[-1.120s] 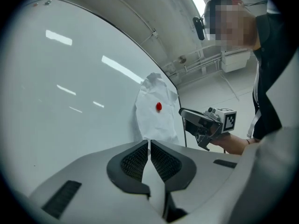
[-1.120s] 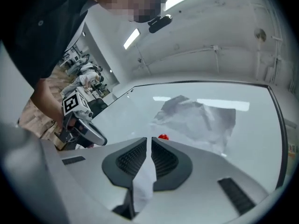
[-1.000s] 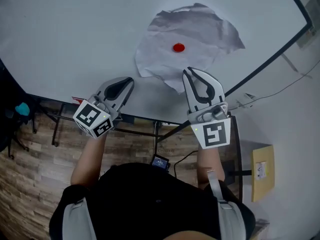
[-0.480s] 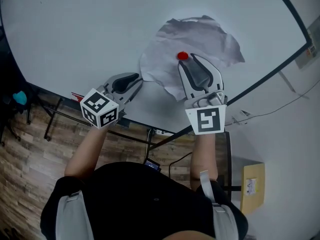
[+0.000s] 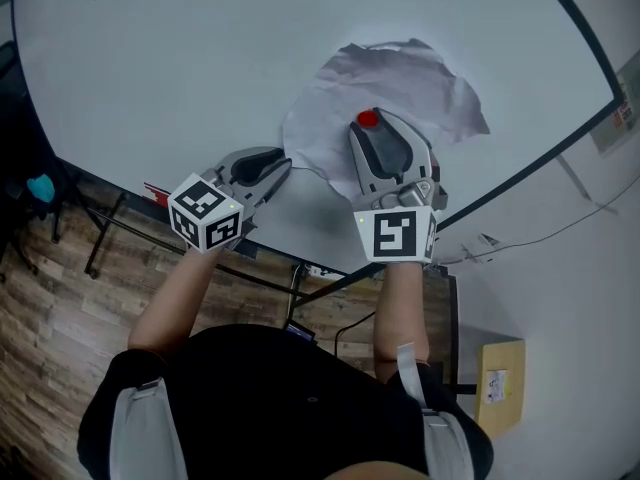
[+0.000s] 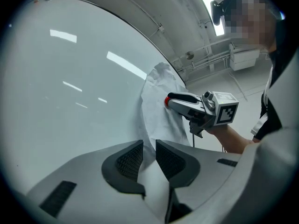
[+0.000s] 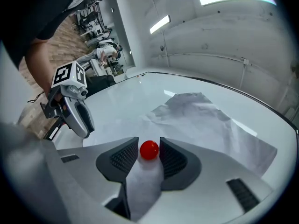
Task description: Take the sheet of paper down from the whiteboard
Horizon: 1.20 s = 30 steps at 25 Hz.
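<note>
**A:** Head view first: a crumpled white sheet of paper (image 5: 420,78) hangs at 1 o'clock on the glossy whiteboard (image 5: 150,68), pinned by 1 small red round magnet (image 5: 367,119). Which step?

**B:** Freeing the magnet, I'd judge. The right gripper (image 5: 374,125) is at it, and the left gripper (image 5: 282,163) waits at the sheet's 8 o'clock edge.

**A:** Left gripper view?

**B:** Its claw is narrowly spread, pinching nothing. Only a red sliver of the magnet shows.

**A:** Right gripper view?

**B:** Its claw has just been opening and stands spread, with the magnet between its jaws, unpinched. Next it should close squarely and pull.

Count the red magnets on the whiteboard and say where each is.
1. The red magnet sits on the crumpled paper, between the jaws of the right hand-held gripper, which have just been opening. No other shows, though that gripper covers part of the paper.
</note>
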Each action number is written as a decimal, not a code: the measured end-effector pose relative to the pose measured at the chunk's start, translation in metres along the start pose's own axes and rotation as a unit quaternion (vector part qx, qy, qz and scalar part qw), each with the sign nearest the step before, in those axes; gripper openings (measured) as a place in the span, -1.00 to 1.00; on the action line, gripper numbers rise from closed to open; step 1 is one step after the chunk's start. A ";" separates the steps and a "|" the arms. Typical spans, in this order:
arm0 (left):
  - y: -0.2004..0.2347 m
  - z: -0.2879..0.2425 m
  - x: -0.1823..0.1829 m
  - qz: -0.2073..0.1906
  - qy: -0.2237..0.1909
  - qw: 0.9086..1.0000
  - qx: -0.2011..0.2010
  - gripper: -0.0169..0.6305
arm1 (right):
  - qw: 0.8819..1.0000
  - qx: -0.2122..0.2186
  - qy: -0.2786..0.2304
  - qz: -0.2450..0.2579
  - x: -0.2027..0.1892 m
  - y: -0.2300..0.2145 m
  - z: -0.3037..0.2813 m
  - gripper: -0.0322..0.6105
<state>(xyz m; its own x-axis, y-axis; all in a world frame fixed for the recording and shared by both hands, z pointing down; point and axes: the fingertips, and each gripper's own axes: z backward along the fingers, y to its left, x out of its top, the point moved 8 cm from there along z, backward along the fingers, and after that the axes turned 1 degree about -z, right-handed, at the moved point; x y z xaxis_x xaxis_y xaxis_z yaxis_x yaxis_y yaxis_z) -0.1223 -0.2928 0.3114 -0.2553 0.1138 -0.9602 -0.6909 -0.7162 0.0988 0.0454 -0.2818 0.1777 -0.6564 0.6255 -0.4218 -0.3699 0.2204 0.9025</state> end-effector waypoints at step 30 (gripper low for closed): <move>0.002 -0.008 -0.005 0.025 0.001 0.999 -0.021 -0.91 | 0.999 -0.019 0.017 -0.027 -0.005 0.001 -0.003 -0.51</move>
<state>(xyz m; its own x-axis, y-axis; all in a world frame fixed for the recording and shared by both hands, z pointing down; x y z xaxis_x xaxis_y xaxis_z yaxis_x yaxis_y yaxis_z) -0.1171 -0.3002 0.3140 -0.2880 0.0753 -0.9547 -0.6477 -0.7496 0.1362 0.0464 -0.2870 0.1809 -0.6560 0.5877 -0.4736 -0.4297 0.2251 0.8745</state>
